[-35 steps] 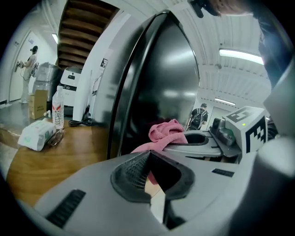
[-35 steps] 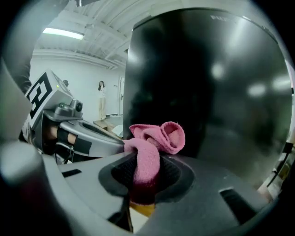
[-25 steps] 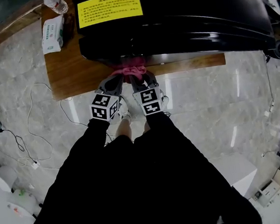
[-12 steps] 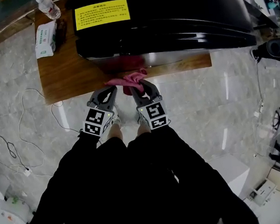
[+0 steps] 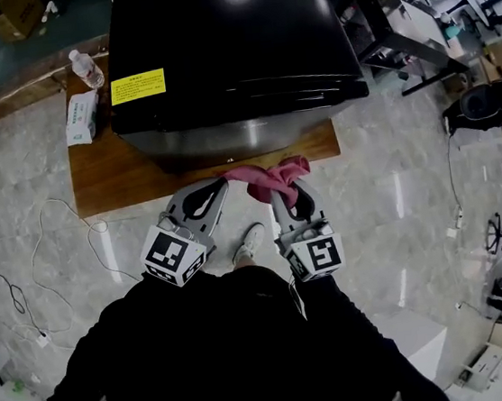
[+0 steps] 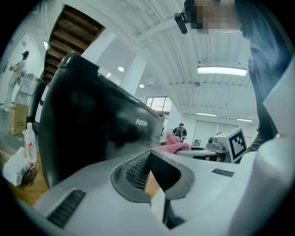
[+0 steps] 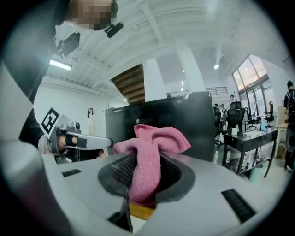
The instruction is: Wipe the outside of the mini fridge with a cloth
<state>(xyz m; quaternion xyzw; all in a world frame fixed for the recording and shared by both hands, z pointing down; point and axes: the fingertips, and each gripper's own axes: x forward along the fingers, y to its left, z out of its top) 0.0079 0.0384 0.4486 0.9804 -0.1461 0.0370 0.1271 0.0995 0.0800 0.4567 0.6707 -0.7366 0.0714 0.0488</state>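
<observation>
Pink cloth held by both grippers in front of the mini fridge.
The left gripper is pressed together on the cloth's left end. The right gripper pinches its middle, at the tabletop's near edge. Open floor lies right and near, and cables trail on it at left. The fridge lettering reads about "PUXIN". The yellow label on top is too small to read.

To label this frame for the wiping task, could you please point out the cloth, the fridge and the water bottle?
cloth (image 5: 271, 181): head view, its bunched middle.
fridge (image 5: 223, 44): head view, its black top.
bottle (image 5: 88, 72): head view, its clear body.
</observation>
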